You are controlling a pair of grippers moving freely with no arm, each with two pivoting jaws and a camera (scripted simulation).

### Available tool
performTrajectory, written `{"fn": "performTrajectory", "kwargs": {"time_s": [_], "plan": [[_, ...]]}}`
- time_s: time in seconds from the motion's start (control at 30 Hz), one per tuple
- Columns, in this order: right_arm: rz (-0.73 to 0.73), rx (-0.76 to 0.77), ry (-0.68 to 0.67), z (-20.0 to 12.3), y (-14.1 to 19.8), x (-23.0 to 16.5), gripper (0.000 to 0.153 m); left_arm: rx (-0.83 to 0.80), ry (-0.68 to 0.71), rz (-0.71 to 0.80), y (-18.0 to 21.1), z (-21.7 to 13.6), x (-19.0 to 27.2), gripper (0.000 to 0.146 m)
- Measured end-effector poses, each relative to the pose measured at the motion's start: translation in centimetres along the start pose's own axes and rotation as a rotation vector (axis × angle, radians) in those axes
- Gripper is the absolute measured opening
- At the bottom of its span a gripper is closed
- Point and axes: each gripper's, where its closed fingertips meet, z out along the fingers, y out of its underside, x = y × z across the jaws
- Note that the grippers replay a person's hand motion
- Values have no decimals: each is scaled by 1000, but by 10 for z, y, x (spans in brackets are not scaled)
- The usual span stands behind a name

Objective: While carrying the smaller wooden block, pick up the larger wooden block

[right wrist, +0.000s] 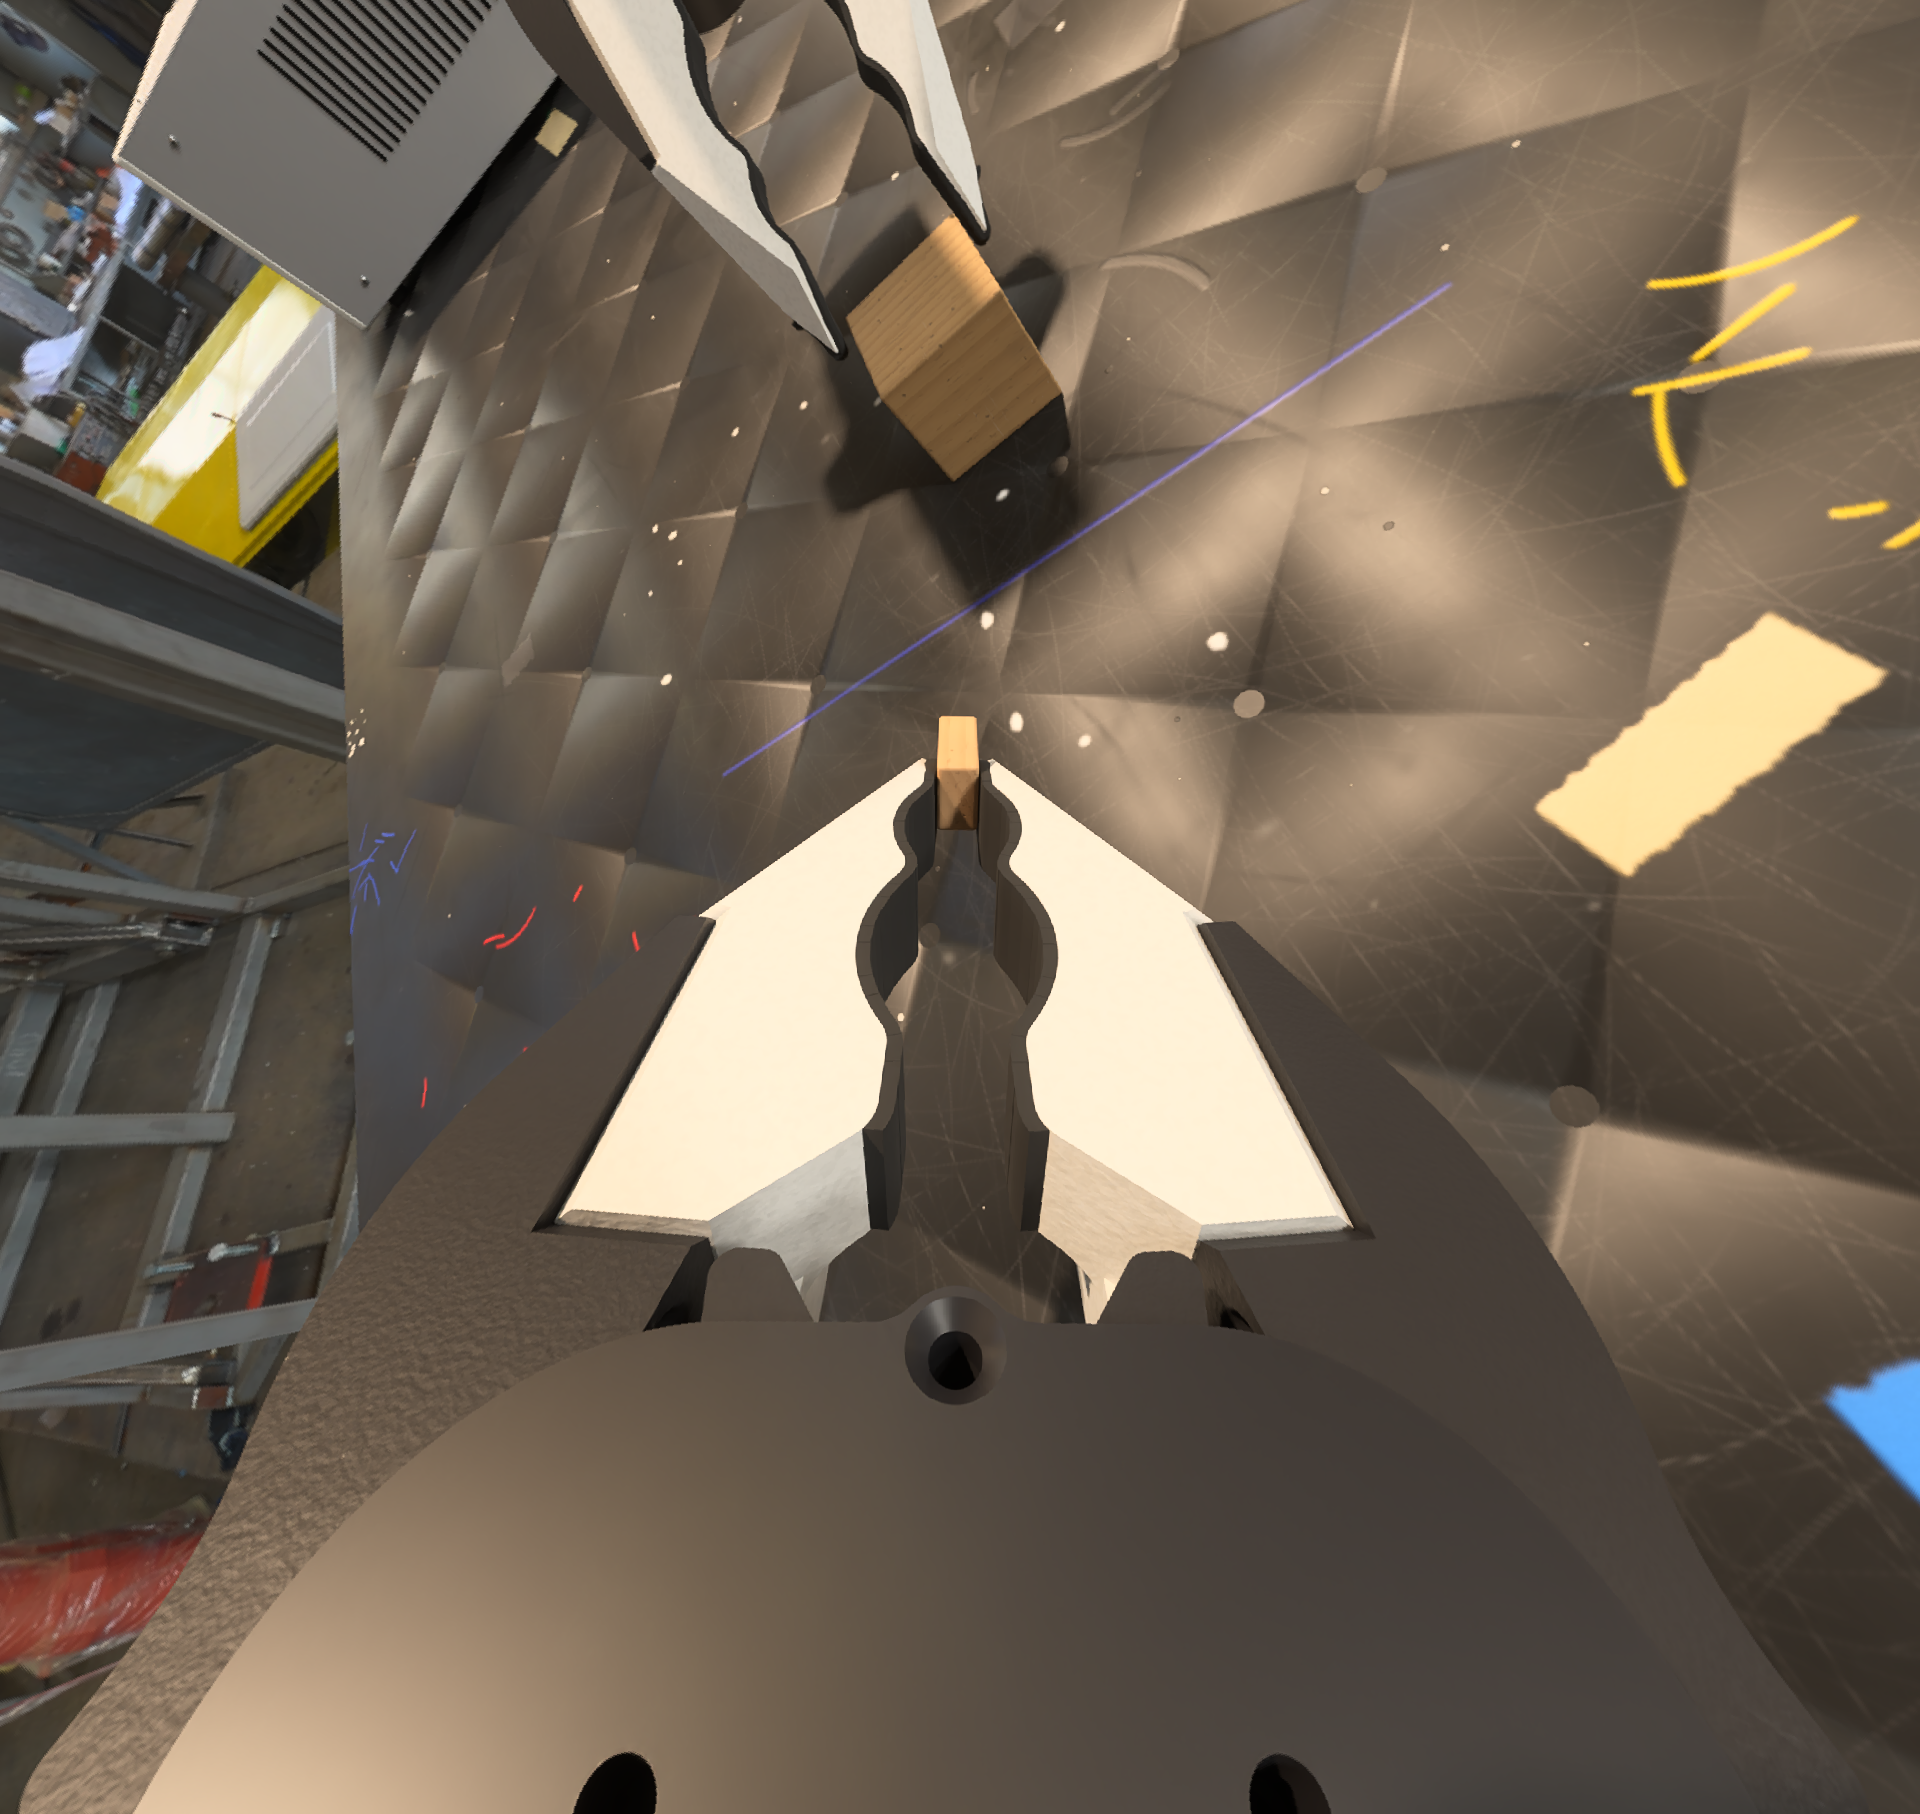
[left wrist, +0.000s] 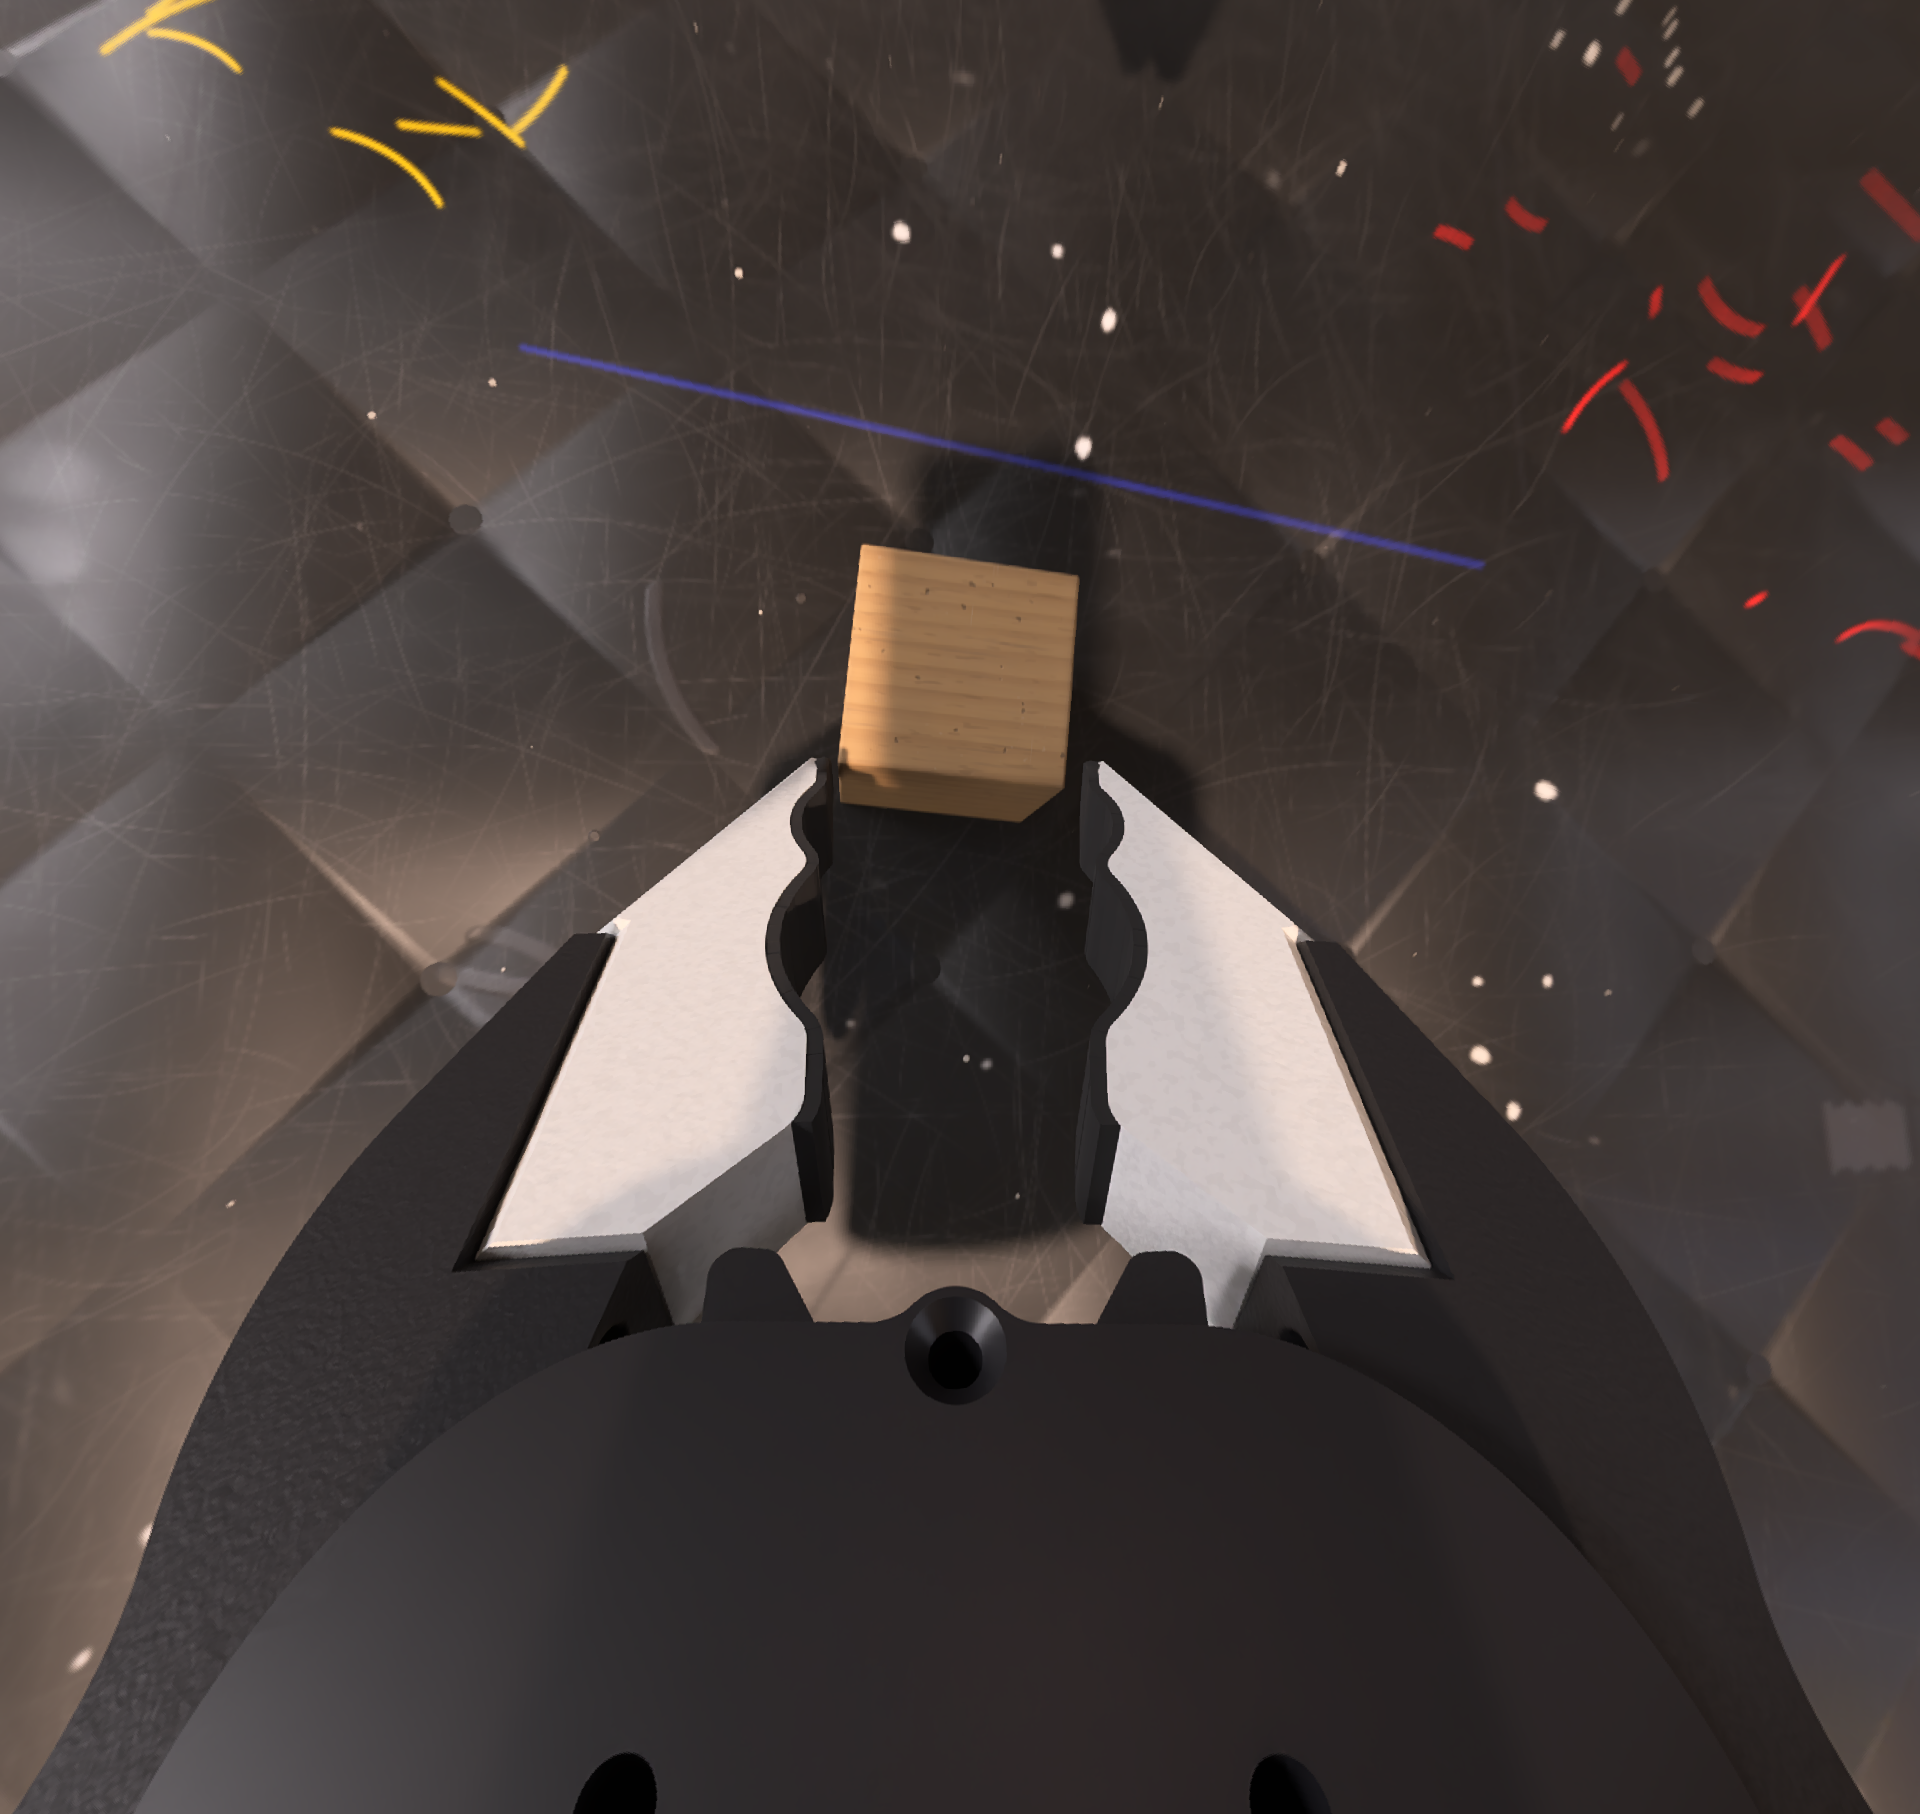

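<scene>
So the right hand-held gripper [right wrist: 957, 772] is clenched on the smaller wooden block [right wrist: 956, 772], a thin little piece pinched right at the fingertips and poking out a bit past them. It's up off the desk [right wrist: 1351, 985], which is a dark, scratched metal-looking surface with a diamond pattern and white specks all over.

The left hand-held gripper [left wrist: 956, 777] has its jaws spread about as wide as the larger wooden block [left wrist: 961, 678], with the tips sitting on either side of the block's near end. In the left wrist view the fingertips look like they're at or just touching the block's sides, but I honestly can't tell if it's squeezing yet. From the right wrist view you can see that same left hand-held gripper [right wrist: 909, 294] coming in from the top, tips bracketing the larger wooden block [right wrist: 956, 351], one at each side. The block casts a dark shadow on the desk right next to it; can't say for sure if it's resting there or slightly lifted.

Other stuff: a thin blue line [left wrist: 997, 455] runs across the desk just past the big block, yellow scribbles [left wrist: 343, 50] and red scribbles [left wrist: 1714, 330] off to the sides, a pale yellow tape patch [right wrist: 1709, 741], and a grey vented box [right wrist: 332, 81] at the desk's edge.
</scene>
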Motion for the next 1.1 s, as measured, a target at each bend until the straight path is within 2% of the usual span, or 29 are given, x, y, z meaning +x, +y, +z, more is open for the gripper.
{"fn": "performTrajectory", "kwargs": {"time_s": [0.1,0.23,0.33,0.4,0.5,0.7,0.77,0.83,0.9,1.0,1.1], "plan": [[-8,-1,-8,0,-1,-3,6,-62,-27,15,5,0,1,51],[-19,-8,-7,0,0,-3,6,-176,-136,38,5,-13,-9,67],[-20,4,-2,-2,-1,-2,6,-211,-174,70,-9,-15,-5,71],[-19,14,-1,-4,-2,-2,6,-292,-227,129,-9,-11,-7,71],[-21,21,2,-7,-2,-3,6,-372,-321,225,-7,-5,-13,71],[-19,20,3,-7,-2,-4,6,-405,-305,247,-5,13,-4,70],[-21,18,1,-6,-2,-5,6,-436,-320,247,-2,18,-5,66],[-23,16,0,-5,-2,-5,6,-445,-340,256,-3,20,-8,50],[-27,10,0,-4,-1,-5,6,-453,-388,256,-4,18,-16,50],[-55,-19,27,-5,-2,0,6,-372,-401,216,-12,14,-21,50],[-127,-78,88,-15,-26,6,6,-109,-319,70,-41,8,-13,50]]}}
